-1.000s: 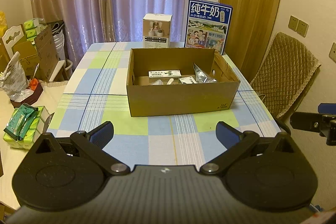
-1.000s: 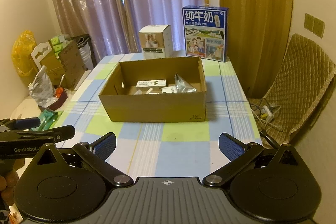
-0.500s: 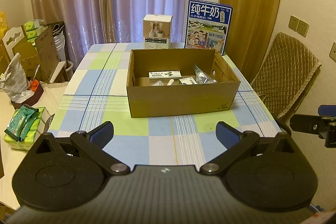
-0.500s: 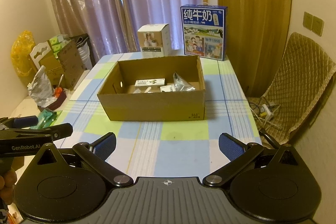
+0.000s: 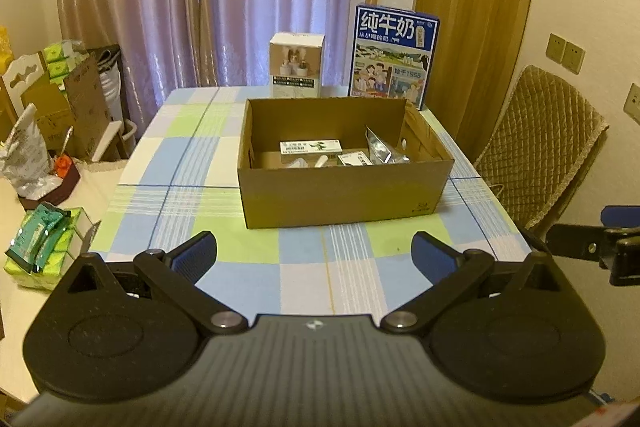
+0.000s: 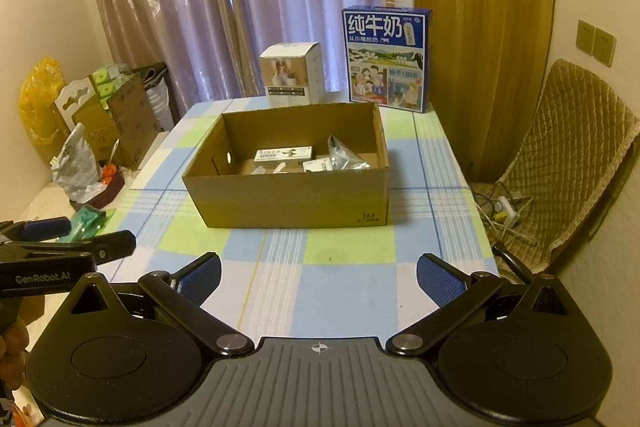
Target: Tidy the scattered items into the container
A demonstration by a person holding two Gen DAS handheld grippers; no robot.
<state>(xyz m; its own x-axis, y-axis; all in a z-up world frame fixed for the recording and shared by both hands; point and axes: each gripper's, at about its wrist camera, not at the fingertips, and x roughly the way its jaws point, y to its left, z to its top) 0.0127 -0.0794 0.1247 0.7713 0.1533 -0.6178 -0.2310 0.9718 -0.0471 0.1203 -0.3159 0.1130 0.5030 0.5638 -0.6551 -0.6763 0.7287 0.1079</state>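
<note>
An open corrugated cardboard box (image 5: 344, 195) sits mid-bench on the checked cloth (image 5: 304, 279). Inside lie a flat white-and-green carton (image 5: 311, 147), a crinkled silvery pouch (image 5: 382, 149) and smaller pale pieces, half hidden by the front wall and perhaps tubes. The left tongs (image 5: 314, 254) and right tongs (image 6: 319, 279), with ribbed blue pads, are spread wide and empty above the near bench edge.

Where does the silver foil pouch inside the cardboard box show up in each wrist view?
Left wrist: silver foil pouch lies at the right end of the cardboard box, just right of centre.
Right wrist: pouch also at the box's right end, near centre.
Shared landmark: blue milk carton behind the box.
</note>
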